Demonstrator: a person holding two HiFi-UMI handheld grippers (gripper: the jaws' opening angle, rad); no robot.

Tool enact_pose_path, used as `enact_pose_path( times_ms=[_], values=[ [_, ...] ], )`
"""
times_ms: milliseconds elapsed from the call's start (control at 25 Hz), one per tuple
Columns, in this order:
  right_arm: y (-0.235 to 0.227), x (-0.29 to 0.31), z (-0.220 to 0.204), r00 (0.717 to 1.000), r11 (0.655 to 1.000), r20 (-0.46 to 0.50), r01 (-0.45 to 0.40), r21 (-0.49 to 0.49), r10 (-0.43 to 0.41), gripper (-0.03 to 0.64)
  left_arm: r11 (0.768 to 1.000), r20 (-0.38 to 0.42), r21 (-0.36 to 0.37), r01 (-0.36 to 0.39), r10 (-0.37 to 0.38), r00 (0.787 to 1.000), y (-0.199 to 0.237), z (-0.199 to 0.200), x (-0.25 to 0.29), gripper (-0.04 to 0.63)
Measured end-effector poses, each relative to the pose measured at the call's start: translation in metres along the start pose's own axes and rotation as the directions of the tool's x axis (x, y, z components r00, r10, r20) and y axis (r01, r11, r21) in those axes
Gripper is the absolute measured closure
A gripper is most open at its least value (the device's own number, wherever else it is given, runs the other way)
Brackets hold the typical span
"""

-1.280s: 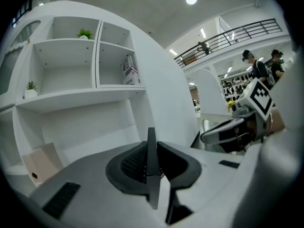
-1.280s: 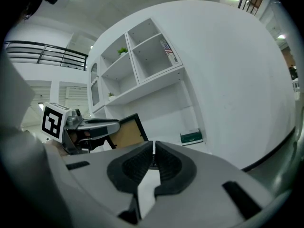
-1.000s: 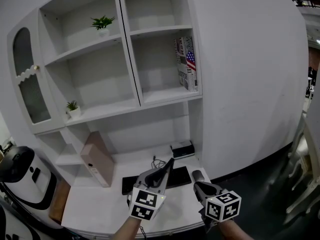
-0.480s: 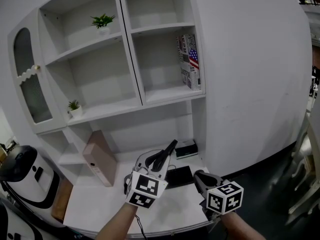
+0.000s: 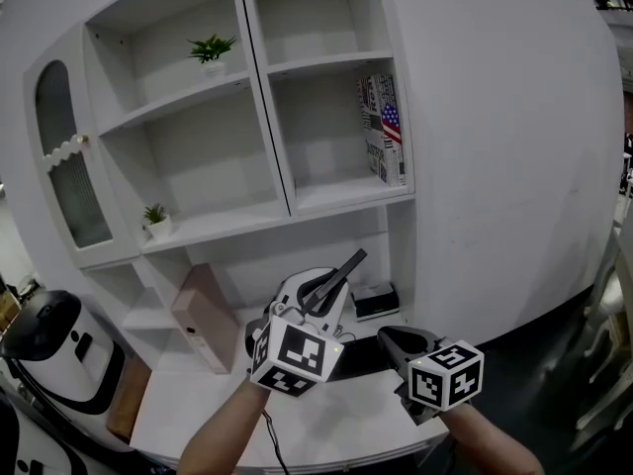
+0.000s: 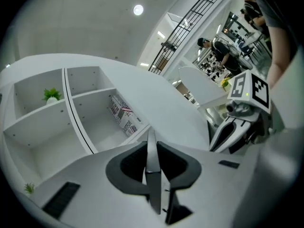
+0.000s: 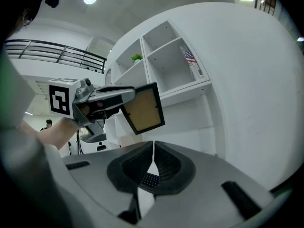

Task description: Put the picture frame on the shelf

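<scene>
Two claws in play, and the left one is doing all the work! The left claw point(image 5: 318, 295) is clamped hard on the picture frame point(image 5: 348, 265), which sits edge-on between its jaws in the left gripper view. And look at the change: a second ago that claw hung low over the table point(image 5: 326, 426). Now it has climbed, and the frame's top corner pokes up in front of the recess just under the lowest board of the shelf point(image 5: 341, 194).

From the right gripper view you get the frame's tan panel inside its dark border, tilted and held out in the air, touching nothing but the claw. The right claw point(image 5: 394, 340) hangs low beside it with its jaws pressed together and nothing between them, hardly moved from where it was.

What does that mean? The lift is well under way, by my reading, but the placing isn't done; the frame is off the table and not yet on any board. The right-hand bay above it looks like the nearest landing spot. It already holds the flag-printed box point(image 5: 386, 132), leaning at its right side, so the frame will want the bare stretch to the left of that.
</scene>
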State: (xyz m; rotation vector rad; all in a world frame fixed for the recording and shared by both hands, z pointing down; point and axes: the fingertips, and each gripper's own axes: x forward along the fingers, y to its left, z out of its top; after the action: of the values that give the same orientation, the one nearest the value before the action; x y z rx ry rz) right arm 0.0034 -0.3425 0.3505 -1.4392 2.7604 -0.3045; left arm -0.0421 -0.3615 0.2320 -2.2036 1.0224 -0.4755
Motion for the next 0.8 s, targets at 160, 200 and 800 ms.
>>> enact_pose_path(
  times_ms=[160, 200, 800],
  values=[
    [0.001, 0.003, 0.021, 1.0, 0.999, 0.024, -0.009, -0.035, 0.009, 0.615, 0.996, 0.028, 0.083, -0.013, 0.011, 1.0, 0.01, 0.019, 0.003, 0.529],
    [0.002, 0.003, 0.025, 1.0, 0.999, 0.027, -0.014, -0.041, 0.015, 0.615, 0.995, 0.035, 0.099, -0.017, 0.014, 0.999, 0.013, 0.024, 0.003, 0.528],
    [0.001, 0.016, 0.077, 0.997, 0.993, 0.051, -0.056, -0.1, 0.061, 0.615, 0.94, 0.097, 0.337, -0.045, 0.013, 0.995, 0.037, 0.079, 0.02, 0.528]
  ],
)
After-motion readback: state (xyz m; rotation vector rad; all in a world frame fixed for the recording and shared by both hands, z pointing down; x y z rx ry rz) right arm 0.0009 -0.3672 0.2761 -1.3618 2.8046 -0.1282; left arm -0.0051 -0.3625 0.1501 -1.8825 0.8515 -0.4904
